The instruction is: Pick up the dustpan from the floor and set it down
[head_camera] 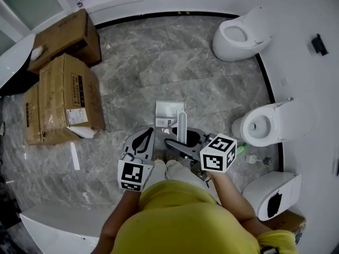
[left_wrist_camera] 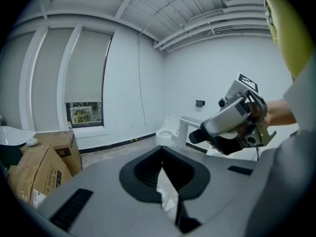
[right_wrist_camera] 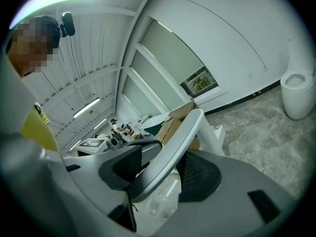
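The white dustpan (head_camera: 169, 111) hangs in front of me over the grey marble floor, its long pale handle (head_camera: 181, 127) running back toward me. My right gripper (head_camera: 179, 140) is shut on that handle. In the right gripper view the handle (right_wrist_camera: 183, 135) crosses slantwise between the two black pads (right_wrist_camera: 126, 164), which press on it, and the pan (right_wrist_camera: 216, 134) shows beyond. My left gripper (head_camera: 149, 135) hovers just left of the dustpan, apart from it, its jaws together on nothing (left_wrist_camera: 163, 174). The left gripper view shows the right gripper (left_wrist_camera: 232, 120) off to its right.
Cardboard boxes (head_camera: 66, 97) stand at the left. White toilets (head_camera: 241, 33) (head_camera: 270, 123) (head_camera: 275, 192) line the curved right wall, with a small green bottle (head_camera: 241, 148) on the floor by them. A white tub edge (head_camera: 47, 221) lies at the lower left.
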The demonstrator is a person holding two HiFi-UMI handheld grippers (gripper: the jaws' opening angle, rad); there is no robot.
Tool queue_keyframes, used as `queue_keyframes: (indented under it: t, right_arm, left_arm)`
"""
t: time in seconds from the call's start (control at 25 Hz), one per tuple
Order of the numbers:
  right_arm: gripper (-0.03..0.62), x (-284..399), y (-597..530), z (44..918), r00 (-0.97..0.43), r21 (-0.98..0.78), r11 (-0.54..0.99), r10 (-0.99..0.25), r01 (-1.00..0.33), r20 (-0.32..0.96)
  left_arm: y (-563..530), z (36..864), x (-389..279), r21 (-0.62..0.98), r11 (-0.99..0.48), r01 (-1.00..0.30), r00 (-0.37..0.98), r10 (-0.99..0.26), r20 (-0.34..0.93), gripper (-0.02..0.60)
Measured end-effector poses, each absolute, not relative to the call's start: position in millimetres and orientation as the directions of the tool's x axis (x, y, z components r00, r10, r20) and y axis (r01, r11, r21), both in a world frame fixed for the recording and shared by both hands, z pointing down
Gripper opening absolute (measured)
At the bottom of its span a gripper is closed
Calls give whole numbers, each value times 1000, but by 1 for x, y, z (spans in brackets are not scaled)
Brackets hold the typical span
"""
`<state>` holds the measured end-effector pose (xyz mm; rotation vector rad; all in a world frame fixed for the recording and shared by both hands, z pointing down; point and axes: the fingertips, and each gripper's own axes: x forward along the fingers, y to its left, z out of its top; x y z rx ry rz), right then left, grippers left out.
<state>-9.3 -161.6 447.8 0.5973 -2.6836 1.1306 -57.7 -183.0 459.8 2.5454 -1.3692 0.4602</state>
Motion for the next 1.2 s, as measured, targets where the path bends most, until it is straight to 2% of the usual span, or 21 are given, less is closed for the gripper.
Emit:
queue_keyframes:
  t: [0.64, 1.2]
  right_arm:
    - [233, -12, -155, 454, -913, -655, 637, -259, -406, 315]
    - [232, -16, -183, 535, -892, -663, 599, -259, -449, 370]
  left_arm:
    - [-181, 459, -56, 34, -539, -841, 511, -773, 377, 3]
    - [-183, 469, -63, 42, -532, -846, 503, -767, 398, 3]
